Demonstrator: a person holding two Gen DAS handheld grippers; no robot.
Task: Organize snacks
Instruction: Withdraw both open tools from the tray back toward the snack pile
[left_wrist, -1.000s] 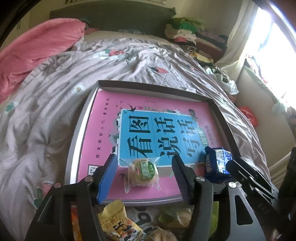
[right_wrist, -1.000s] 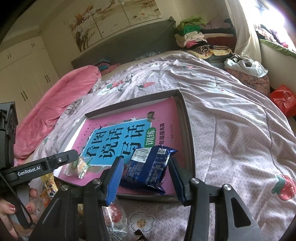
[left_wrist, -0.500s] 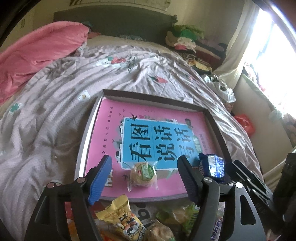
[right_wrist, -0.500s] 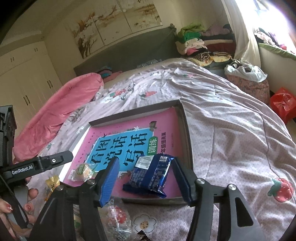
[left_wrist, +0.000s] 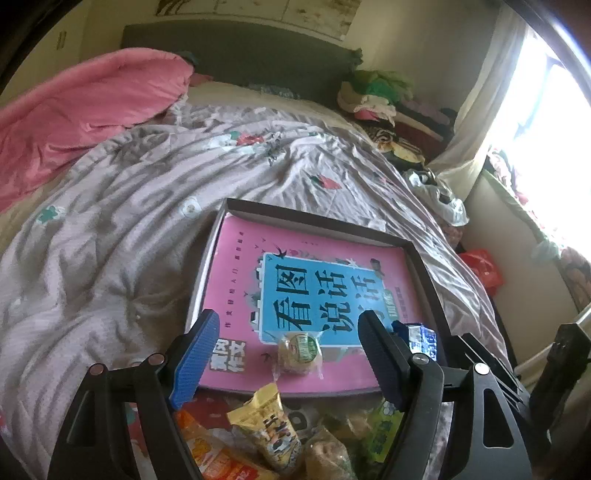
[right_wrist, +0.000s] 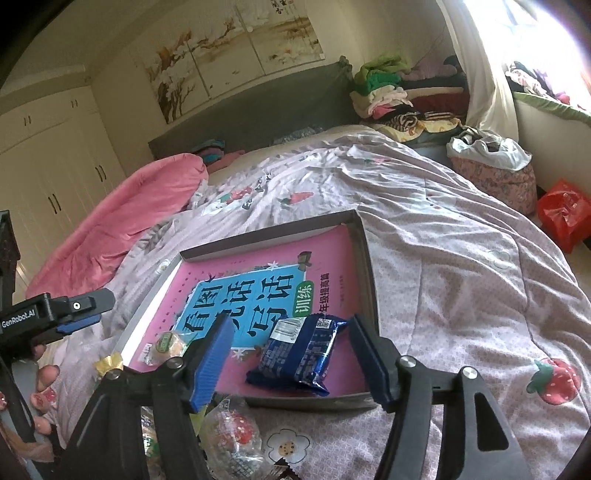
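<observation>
Left gripper (left_wrist: 284, 354) hovered above the near rim of the shallow tray (left_wrist: 317, 219) on the bed, jaws spread wide after just opening further, gripping nothing. Round green-labelled pastry (left_wrist: 299, 349) lay flat on the pink book (left_wrist: 236, 273) lining the tray, framed between the two jaws but beyond and below them, touched by neither.

Right gripper (right_wrist: 291, 354) stood at the tray's near right corner, jaws about halfway apart after just opening further, clamped on nothing. Blue snack packet (right_wrist: 301, 354) lay on the book between the jaws, clear of both pads, nearer the right one.

Seen only from the left wrist: loose snacks heaped on the quilt (left_wrist: 110, 229) just short of the tray, among them a yellow packet (left_wrist: 269, 428) and an orange one (left_wrist: 210, 450); only an end of the blue packet showed, past the right jaw.

Seen only from the right wrist: whole blue packet, the left gripper's body from the side, fingers (right_wrist: 46, 373) with painted nails beneath it, and a clear wrapper with a red sweet (right_wrist: 232, 432) below the jaws.
</observation>
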